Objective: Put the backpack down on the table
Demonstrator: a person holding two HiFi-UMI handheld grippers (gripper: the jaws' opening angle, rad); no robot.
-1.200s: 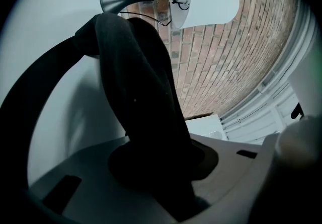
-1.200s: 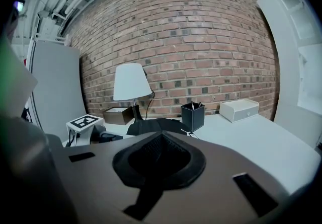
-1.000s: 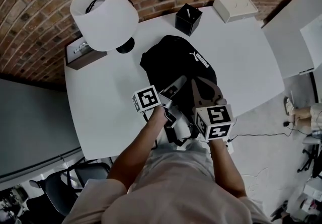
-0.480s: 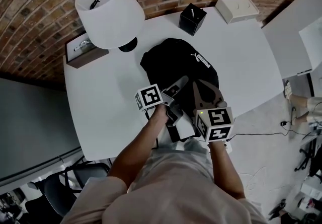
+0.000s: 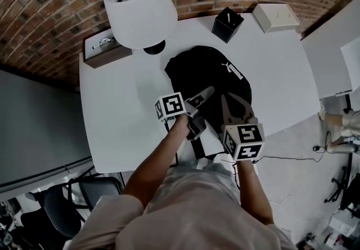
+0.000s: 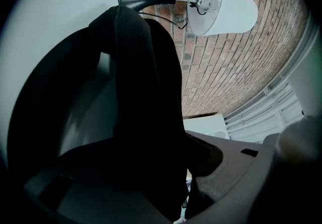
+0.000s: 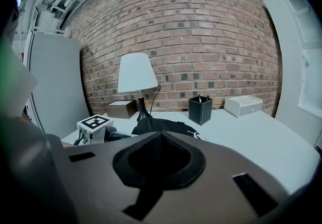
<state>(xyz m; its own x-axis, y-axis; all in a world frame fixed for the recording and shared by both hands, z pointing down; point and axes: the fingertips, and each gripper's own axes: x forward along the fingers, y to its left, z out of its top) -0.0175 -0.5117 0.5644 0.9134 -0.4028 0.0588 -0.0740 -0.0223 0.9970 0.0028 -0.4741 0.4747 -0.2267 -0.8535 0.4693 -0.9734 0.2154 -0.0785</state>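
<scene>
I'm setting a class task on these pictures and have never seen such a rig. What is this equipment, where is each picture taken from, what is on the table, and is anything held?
There is no robot here. A person holds a hand-held gripper in each hand, each carrying a marker cube. One picture comes from a camera on the person's head, looking down. The other two come from cameras riding on the grippers.

On the white table lie a black backpack, a lamp, a black pen holder, a white box and a brown box.

The left hand-held gripper has just been opening; backpack fabric lies between its jaws, unpinched. The right hand-held gripper is shut and empty.
</scene>
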